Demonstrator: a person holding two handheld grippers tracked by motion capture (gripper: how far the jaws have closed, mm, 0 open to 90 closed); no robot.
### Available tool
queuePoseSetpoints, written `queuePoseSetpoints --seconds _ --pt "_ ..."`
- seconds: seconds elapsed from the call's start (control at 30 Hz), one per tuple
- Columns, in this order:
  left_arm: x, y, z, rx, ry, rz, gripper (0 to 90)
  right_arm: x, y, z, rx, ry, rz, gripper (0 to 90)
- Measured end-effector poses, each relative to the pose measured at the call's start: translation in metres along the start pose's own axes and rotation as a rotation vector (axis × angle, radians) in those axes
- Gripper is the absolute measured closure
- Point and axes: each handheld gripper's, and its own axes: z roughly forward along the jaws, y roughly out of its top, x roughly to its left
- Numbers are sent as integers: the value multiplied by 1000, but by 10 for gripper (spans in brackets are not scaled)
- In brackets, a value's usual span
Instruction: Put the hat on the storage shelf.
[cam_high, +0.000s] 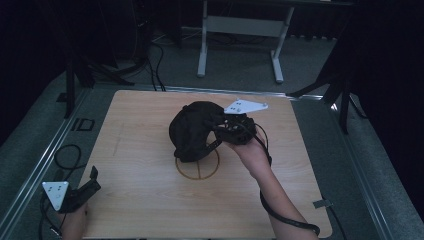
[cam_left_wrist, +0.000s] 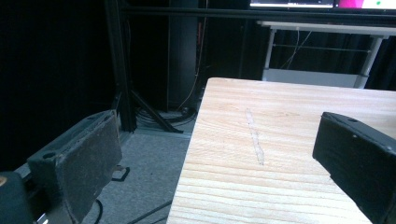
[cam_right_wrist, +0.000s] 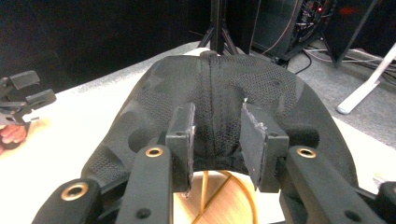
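Right gripper (cam_right_wrist: 215, 147) jaws stand parted astride the black mesh cap's (cam_right_wrist: 224, 93) rear seam at frame centre, pads seemingly off the fabric, cap resting over the table's circle mark (cam_high: 197, 167), release apparently done, withdrawal left, while left gripper (cam_left_wrist: 215, 163) idles open.

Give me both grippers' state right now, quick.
Left gripper: open, holding nothing, at the table edge.
Right gripper: jaws partly open around the black cap's rim; grip cannot be told.
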Motion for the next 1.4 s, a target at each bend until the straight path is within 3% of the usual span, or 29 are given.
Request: queuePoseSetpoints --seconds 0.37,0.63,1.03,1.4 --pt "0 0 0 0 0 2 18 -2 2 -5 -14 3 3 565" --pt "0 0 0 0 -1 1 18 -5 5 -16 -13 15 -17 374" --pt "0 0 0 1 1 5 17 -19 -3 -37 -22 23 -13 202" --pt "-1 0 0 1 2 4 18 -40 -24 -58 -27 -11 15 162"
